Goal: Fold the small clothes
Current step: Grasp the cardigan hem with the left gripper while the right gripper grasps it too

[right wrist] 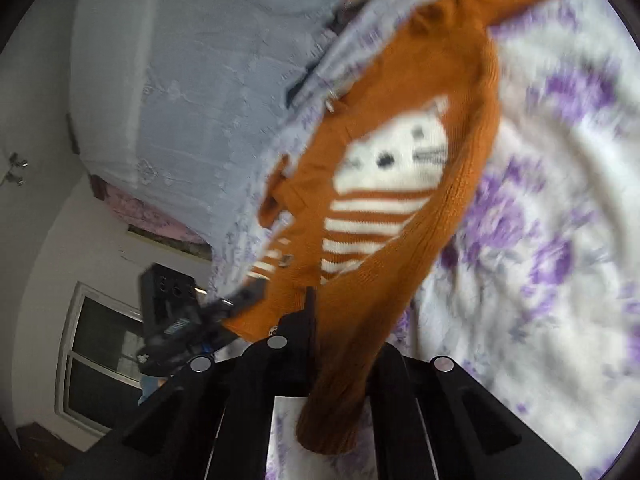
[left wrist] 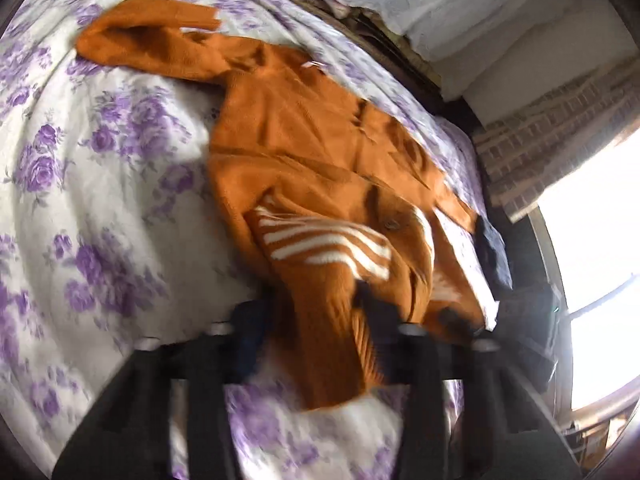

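While motion blur is smearing both views, orange sweater (left wrist: 304, 152) is lying on floral bedspread (left wrist: 80, 200). Left gripper (left wrist: 316, 304) is pinching sweater's hem. Right gripper (right wrist: 320, 312) is clamping sweater fabric, sleeve draping over and hiding its fingertips.

Rust-orange knit sweater (left wrist: 304, 148) with white stripes sprawled on purple-flowered bedsheet (left wrist: 80, 200), ribbed hem pinched in the left gripper (left wrist: 320, 312), bright window (left wrist: 600, 240) off right.

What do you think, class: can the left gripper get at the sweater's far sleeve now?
Probably not directly: the left gripper seems shut on the sweater, and the far sleeve lies uncovered beyond its whole body.
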{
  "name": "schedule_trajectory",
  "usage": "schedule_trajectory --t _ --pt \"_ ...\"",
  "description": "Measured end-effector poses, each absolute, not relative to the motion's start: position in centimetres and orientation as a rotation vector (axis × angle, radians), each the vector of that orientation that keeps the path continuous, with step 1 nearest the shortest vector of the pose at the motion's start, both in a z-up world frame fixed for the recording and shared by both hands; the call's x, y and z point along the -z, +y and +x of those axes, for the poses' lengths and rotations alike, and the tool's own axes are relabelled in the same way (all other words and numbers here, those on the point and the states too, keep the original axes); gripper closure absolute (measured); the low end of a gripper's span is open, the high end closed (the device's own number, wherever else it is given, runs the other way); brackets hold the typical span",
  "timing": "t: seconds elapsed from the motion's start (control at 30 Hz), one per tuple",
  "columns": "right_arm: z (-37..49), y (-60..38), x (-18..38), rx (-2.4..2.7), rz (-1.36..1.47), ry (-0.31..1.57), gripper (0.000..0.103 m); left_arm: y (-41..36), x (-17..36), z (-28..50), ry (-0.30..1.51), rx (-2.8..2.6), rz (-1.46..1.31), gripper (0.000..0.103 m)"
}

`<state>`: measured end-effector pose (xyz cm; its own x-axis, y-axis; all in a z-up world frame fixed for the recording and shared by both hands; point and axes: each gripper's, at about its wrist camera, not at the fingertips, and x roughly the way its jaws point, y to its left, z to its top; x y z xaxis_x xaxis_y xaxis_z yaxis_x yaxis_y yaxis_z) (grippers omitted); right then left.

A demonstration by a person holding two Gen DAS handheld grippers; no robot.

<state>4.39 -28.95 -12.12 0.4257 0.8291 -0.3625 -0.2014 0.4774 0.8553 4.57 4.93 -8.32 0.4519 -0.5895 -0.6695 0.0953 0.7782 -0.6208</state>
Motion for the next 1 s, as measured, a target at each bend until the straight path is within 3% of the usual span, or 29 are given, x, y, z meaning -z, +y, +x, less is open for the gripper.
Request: schedule_trajectory --t 0.07,0.1,0.13,0.2,0.33,0.43,0.53,0.6,0.67,0.73,0.83,0.93,1.0 --pt "3.0 -31.3 10.1 -0.731 0.784 0.839 0.097 4.1 7.7 3.4 1.029 0.470 -0.516 0.069" --pt "2.4 -32.7 9.5 -0.691 0.739 0.840 0.097 3.6 7.6 2.9 1.030 0.461 -0.488 0.062" --pt "2.2 -33.7 9.5 -0.665 0.709 0.856 0.097 3.1 7.6 2.4 1.029 0.449 -0.467 0.042" --pt "2.1 -35.5 11.2 -0.602 0.697 0.918 0.094 2.5 8.2 1.9 1.038 0.424 -0.467 0.015" --pt "1.8 -36.6 15.5 -0.571 0.802 0.977 0.090 3.1 10.0 2.1 1.076 0.392 -0.529 0.011" --pt "1.7 -36.8 14.6 -0.645 0.843 0.927 0.059 3.5 10.6 3.1 1.081 0.378 -0.586 0.011" --pt "2.1 -35.1 13.6 -0.632 0.756 0.931 0.050 1.6 10.3 3.3 1.086 0.343 -0.471 0.011" --pt "2.2 -34.2 13.3 -0.615 0.701 0.918 0.054 -0.2 10.0 2.7 1.074 0.305 -0.331 0.016" --pt "2.2 -34.0 13.3 -0.605 0.665 0.910 0.093 -1.2 9.7 1.9 1.052 0.235 -0.207 0.037" --pt "2.6 -33.6 13.6 -0.622 0.686 0.926 0.096 -1.1 9.4 1.5 1.035 0.198 -0.180 0.062" --pt "1.0 -33.8 12.9 -0.627 0.651 0.868 0.098 0.3 8.2 0.4 1.013 0.217 -0.213 0.091" --pt "0.3 -33.7 12.6 -0.596 0.561 0.900 0.098 0.8 7.8 -1.4 1.005 0.242 -0.169 0.093" --pt "1.2 -33.6 14.6 -0.564 0.539 0.979 0.099 1.3 9.4 -1.5 1.069 0.227 -0.155 0.089"
